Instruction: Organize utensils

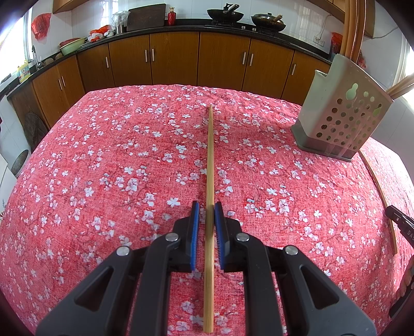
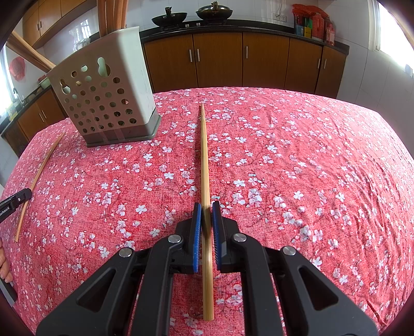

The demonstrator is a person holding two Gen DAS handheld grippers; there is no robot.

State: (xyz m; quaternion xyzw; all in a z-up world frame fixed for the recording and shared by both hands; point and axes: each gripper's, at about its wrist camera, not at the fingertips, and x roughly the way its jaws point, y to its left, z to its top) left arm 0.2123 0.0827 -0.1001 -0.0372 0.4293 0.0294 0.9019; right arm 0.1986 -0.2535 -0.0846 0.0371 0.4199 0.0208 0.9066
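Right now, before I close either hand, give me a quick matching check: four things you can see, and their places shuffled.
Things:
1. left-side chopstick
2. utensil holder
3. woks
4. stored chopsticks

Places:
A. on the stove
B. sticking out of the holder's top
C. between the left fingers
D. standing on the floral cloth

Pairs: 1-C, 2-D, 3-A, 4-B
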